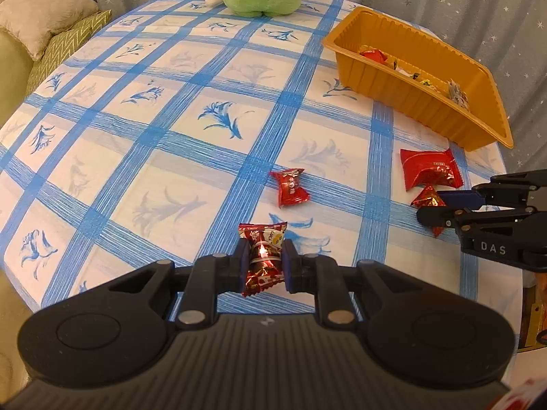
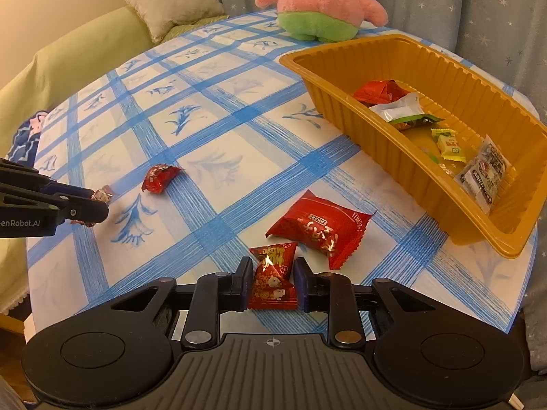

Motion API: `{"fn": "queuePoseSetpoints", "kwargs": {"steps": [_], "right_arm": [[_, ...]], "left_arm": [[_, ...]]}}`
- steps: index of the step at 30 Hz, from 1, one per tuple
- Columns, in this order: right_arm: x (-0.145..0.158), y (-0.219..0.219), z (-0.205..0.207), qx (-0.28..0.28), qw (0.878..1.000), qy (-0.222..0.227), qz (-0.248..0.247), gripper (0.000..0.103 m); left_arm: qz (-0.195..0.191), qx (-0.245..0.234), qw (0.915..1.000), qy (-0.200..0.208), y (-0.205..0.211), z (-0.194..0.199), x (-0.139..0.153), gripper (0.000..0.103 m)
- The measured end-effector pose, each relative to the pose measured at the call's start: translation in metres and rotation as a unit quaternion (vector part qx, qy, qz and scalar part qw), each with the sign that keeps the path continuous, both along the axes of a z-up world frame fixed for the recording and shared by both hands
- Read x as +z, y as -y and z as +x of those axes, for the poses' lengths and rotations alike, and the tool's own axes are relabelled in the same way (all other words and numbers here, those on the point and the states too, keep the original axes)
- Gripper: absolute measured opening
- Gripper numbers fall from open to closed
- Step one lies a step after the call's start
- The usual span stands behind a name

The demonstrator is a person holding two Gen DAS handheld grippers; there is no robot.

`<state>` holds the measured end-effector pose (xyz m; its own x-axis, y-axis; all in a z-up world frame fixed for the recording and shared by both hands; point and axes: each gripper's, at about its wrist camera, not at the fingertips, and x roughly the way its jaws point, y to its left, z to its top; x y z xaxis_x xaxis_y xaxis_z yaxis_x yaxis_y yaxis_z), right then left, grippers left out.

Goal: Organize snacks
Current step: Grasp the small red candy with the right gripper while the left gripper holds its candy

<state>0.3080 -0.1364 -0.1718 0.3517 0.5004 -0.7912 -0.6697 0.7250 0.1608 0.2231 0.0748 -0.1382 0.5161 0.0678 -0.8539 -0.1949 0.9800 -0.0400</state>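
My left gripper (image 1: 265, 249) is shut on a small red wrapped candy (image 1: 261, 235), held just above the blue-checked tablecloth; in the right wrist view the left gripper (image 2: 97, 201) shows at the left edge. My right gripper (image 2: 272, 266) has its pads against a red and gold foil candy (image 2: 273, 283) that lies on the cloth; the right gripper (image 1: 434, 205) also shows in the left wrist view. A larger red packet (image 2: 321, 229) lies just beyond it. Another red candy (image 2: 159, 177) lies loose mid-table. The orange tray (image 2: 376, 147) at the right holds several snacks.
A pink and green plush toy (image 2: 318, 3) sits at the table's far edge. A sofa with a beige cushion (image 2: 171, 0) stands beyond the table on the left. Starred grey curtains hang behind. The table's rounded edge runs close behind the orange tray (image 1: 376, 78).
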Motion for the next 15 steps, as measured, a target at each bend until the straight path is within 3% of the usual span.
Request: {"fn": "queuePoseSetpoints", "kwargs": {"steps": [15], "right_arm": [[0.023, 0.011, -0.016, -0.024, 0.999, -0.004, 0.03, 0.024]], "left_arm": [[0.005, -0.008, 0.9999, 0.014, -0.002, -0.008, 0.014, 0.018]]}}
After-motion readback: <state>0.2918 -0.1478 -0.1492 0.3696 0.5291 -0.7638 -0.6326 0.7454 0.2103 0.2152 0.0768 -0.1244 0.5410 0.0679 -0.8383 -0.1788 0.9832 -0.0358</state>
